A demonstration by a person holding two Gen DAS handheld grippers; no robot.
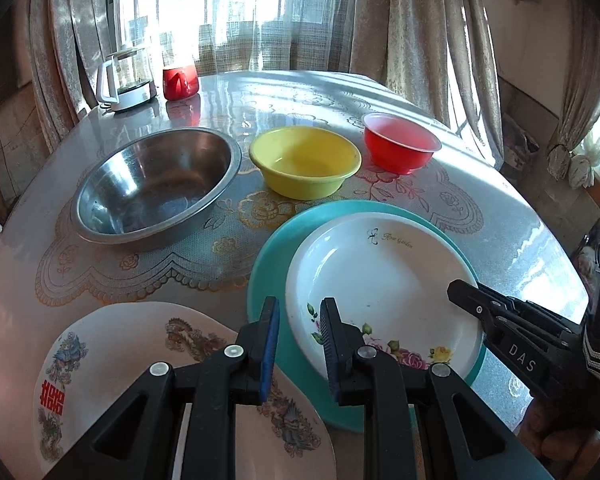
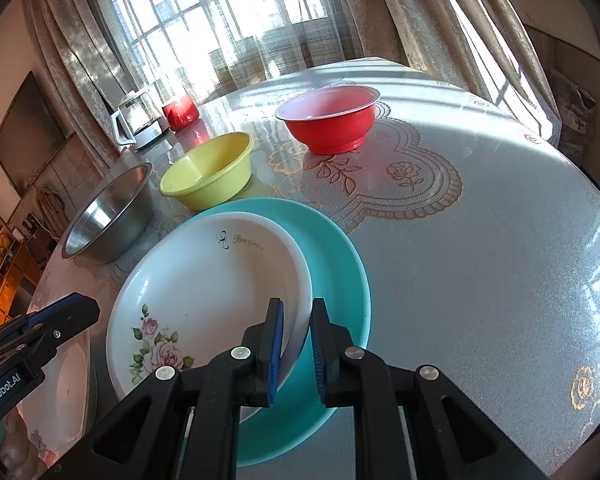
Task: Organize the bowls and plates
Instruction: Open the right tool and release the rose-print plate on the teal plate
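The white rose-patterned plate (image 2: 204, 292) lay on the teal plate (image 2: 336, 264) (stacking step judged); its rim was straddled, ungripped, by the right hand-held gripper (image 2: 296, 344); the left hand-held gripper (image 1: 300, 344) was held part-open, empty; closing was judged next.

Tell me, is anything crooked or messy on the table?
Nothing is spilled or broken. One thing sits askew: the white flowered plate lies off-centre on the teal plate, pushed toward one side, so much more teal shows on the other. The right hand-held gripper straddles the white plate's rim, jaws not closed on it.
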